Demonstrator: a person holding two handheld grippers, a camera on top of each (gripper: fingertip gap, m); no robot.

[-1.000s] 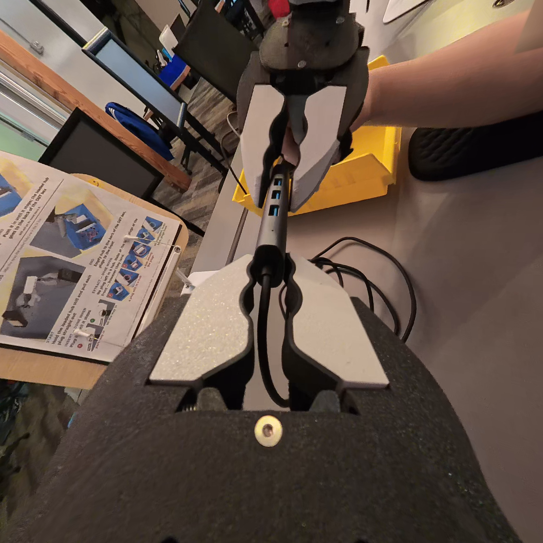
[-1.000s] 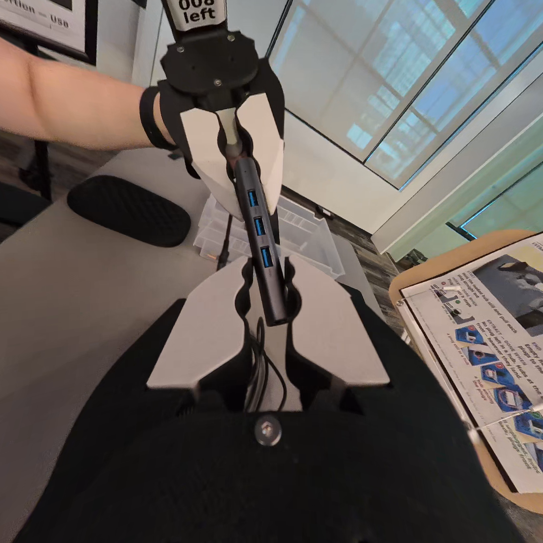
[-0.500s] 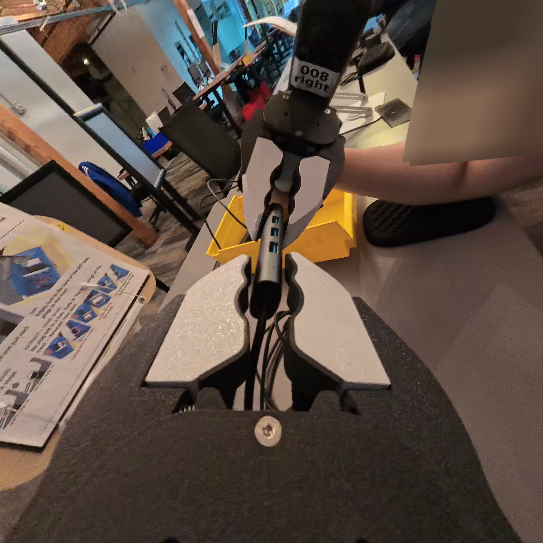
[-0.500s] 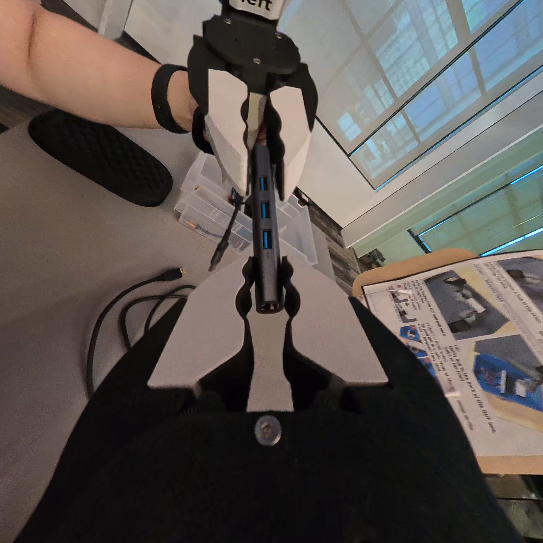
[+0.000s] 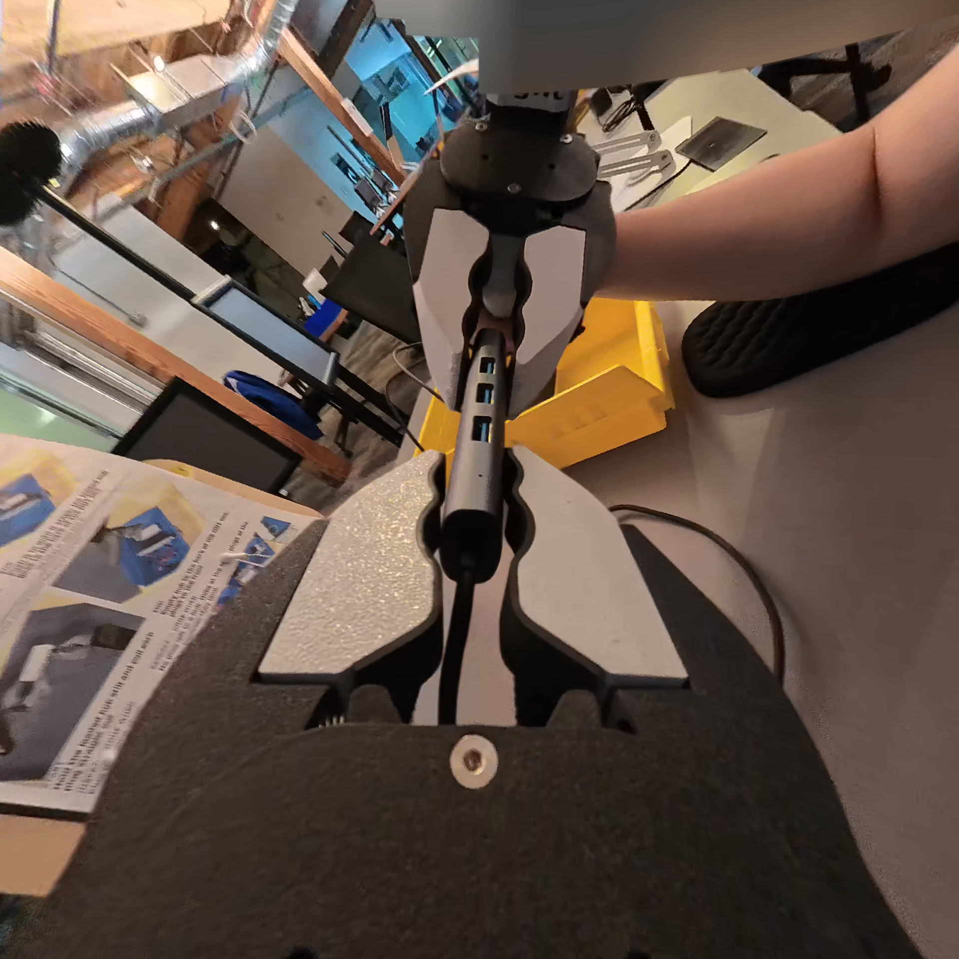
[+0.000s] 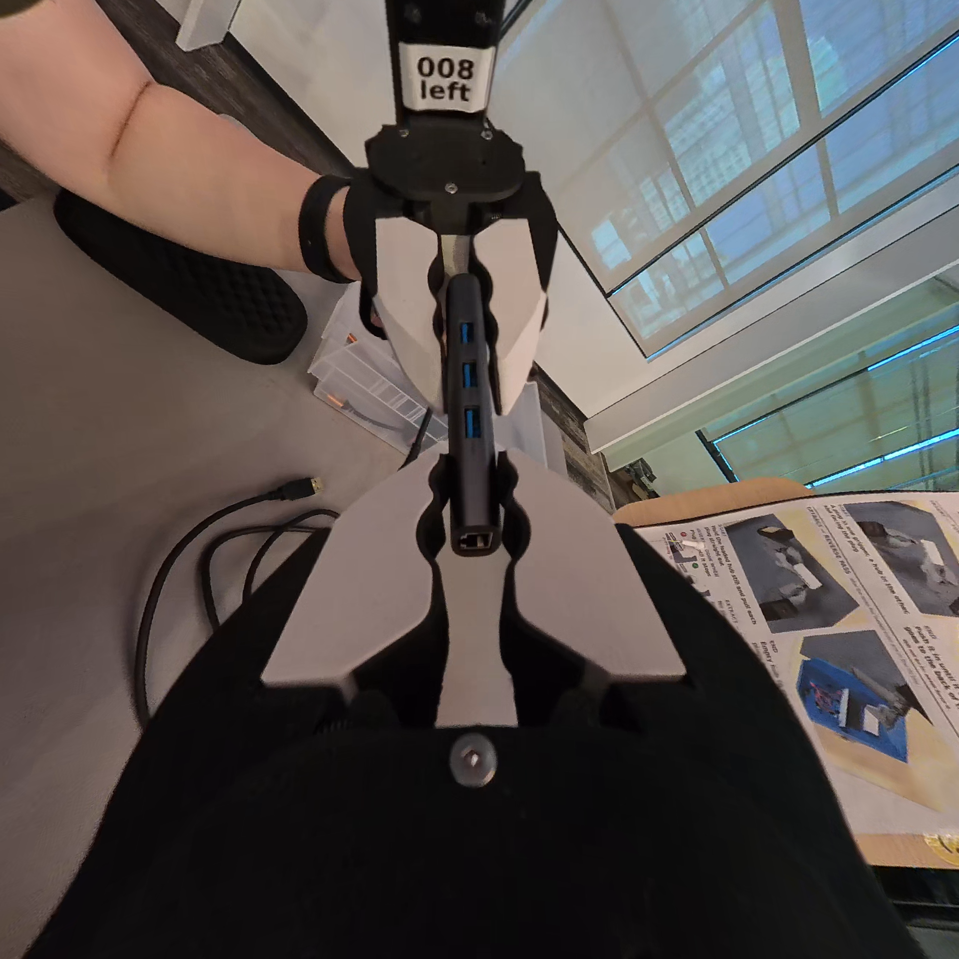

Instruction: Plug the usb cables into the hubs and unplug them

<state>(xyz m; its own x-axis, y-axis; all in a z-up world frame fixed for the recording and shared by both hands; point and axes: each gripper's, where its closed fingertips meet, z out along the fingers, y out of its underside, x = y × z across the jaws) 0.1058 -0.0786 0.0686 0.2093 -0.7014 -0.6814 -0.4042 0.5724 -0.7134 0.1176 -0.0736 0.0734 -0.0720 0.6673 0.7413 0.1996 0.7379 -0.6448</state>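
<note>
Pinching opposite ends of a slim, dark metal hub (image 5: 475, 482), left gripper (image 5: 475, 511) and right gripper (image 6: 471, 506) clamp shut.

Grey table (image 6: 129, 415) bears black cable (image 6: 171, 560), yellow bin (image 5: 612, 394).

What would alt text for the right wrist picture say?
Two tongs, right near and left opposite, grip the two ends of a dark USB hub with three empty blue ports, above a grey table where a black cable lies.
</note>
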